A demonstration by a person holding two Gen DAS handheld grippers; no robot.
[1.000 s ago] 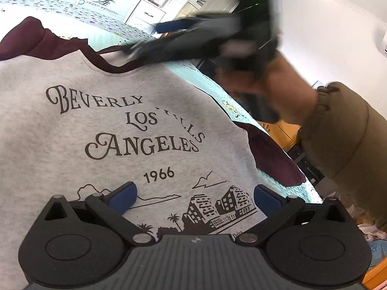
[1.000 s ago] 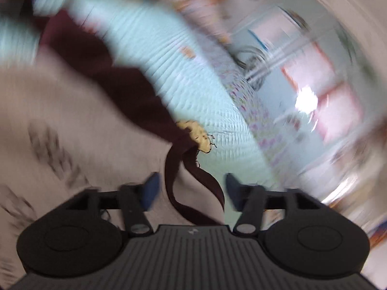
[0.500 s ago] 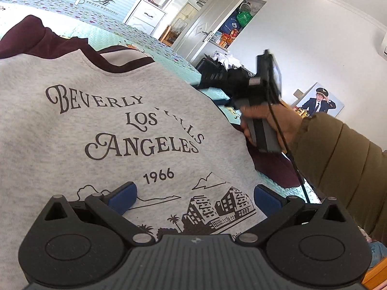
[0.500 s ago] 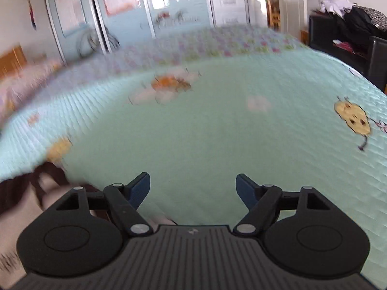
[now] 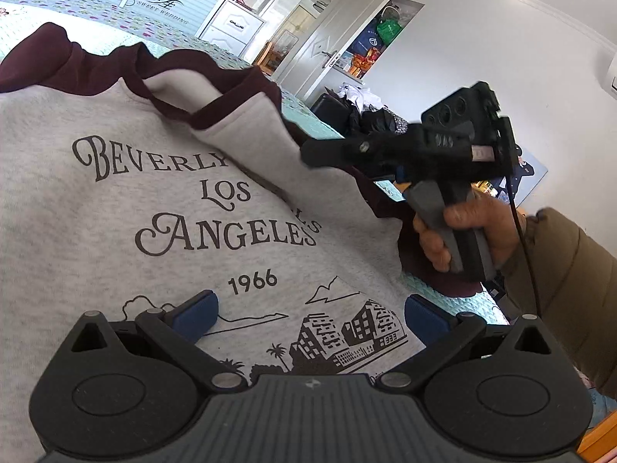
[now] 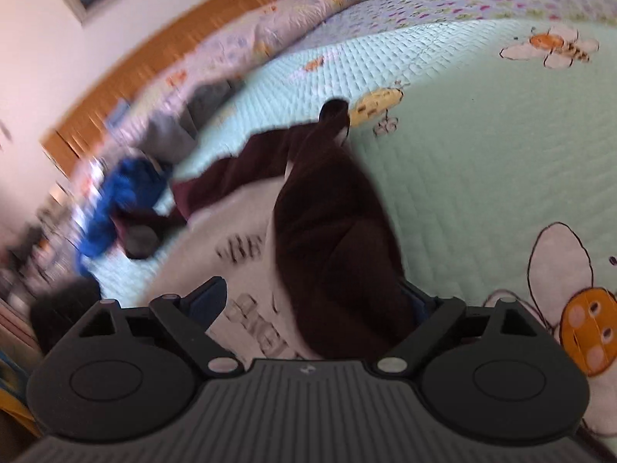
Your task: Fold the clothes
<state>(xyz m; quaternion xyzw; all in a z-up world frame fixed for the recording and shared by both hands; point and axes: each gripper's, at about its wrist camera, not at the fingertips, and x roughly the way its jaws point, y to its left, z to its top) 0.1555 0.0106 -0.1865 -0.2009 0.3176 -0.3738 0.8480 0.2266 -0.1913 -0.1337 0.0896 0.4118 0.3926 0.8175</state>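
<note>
Grey sweatshirt (image 5: pixel 185 200) with maroon sleeves and neck trim lies front-up on the mint quilted bed (image 6: pixel 482 162), print reading BEVERLY / LOS ANGELES / 1966 over a skyline drawing. All places below are relative to the sweatshirt. Left tool (image 5: pixel 310 314) sits low over its lower chest print, blue pads spread wide, nothing pinched between them, so released. Right tool (image 5: pixel 308 154) comes in from the sweatshirt's right side, near the shoulder and just below the collar, gripped by a hand (image 5: pixel 468 227) in an olive sleeve (image 5: pixel 567 281); a flap of the grey shoulder with maroon neck trim is folded up over the print next to its tip. From the right wrist view, the right tool (image 6: pixel 316 305) has just been opening: jaws are wide, and the maroon sleeve (image 6: pixel 335 239) runs loosely between the pads without being squeezed; contact on the far pad cannot be told, it is hidden by cloth. Blue garment (image 6: pixel 115 200) lies bunched beyond the sweatshirt's far sleeve, blurred. A wardrobe (image 5: pixel 347 50) with open doors stands well beyond the collar end, past the bed edge.
</note>
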